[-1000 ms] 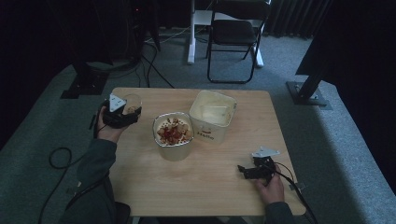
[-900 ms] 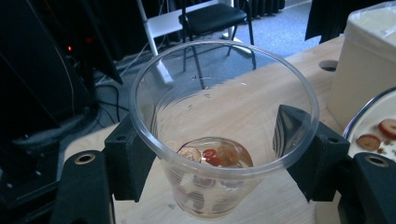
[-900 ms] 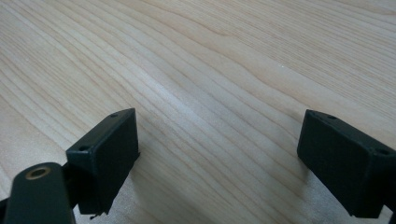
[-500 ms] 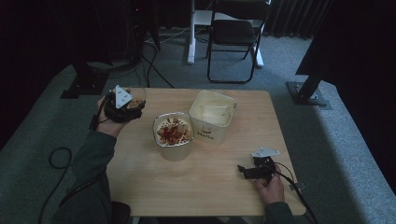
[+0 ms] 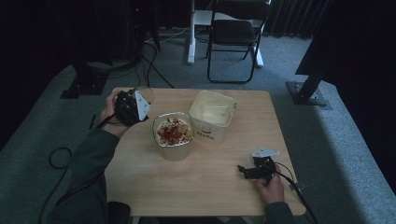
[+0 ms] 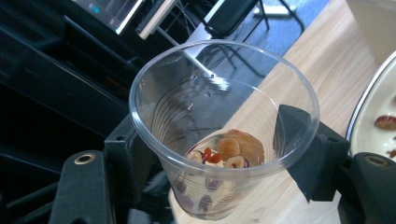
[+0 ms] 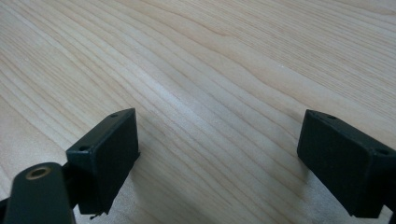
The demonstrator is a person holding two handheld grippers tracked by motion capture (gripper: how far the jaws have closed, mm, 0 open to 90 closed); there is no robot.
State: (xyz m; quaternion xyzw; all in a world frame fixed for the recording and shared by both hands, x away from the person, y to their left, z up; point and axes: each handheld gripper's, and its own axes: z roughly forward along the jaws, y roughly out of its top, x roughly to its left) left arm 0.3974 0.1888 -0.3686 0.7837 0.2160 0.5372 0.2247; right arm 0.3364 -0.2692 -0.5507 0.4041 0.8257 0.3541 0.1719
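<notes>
Fingers point(image 6: 299, 154) of the left gripper point(image 6: 224, 158) pinch a clear plastic cup point(image 6: 224, 126) from both sides, one black pad against each flank just below the rim. That cup sits squarely between them, tilted, with a small heap of nuts and red dried fruit point(image 6: 224, 151) gathered at its low side. In the high view the left gripper point(image 5: 132, 106) is held above the near-left part of the surface point(image 5: 205, 186), the cup's mouth toward the far edge, and the left hand point(image 5: 114, 119) wraps the handle.

Just beside it to the right stands a pale tub point(image 5: 173, 135) filled with the same red-and-tan mix. Touching or nearly touching that tub, farther back, is a second cream tub point(image 5: 212, 115) whose inside looks bare.

Well apart, near the right front corner, the right gripper point(image 5: 254, 170) lies low by the wood in the right hand point(image 5: 270, 189). Its fingers point(image 7: 105, 158) are spread wide with nothing between them but bare wood grain.

A folding chair point(image 5: 233, 32) stands on the carpet beyond.
</notes>
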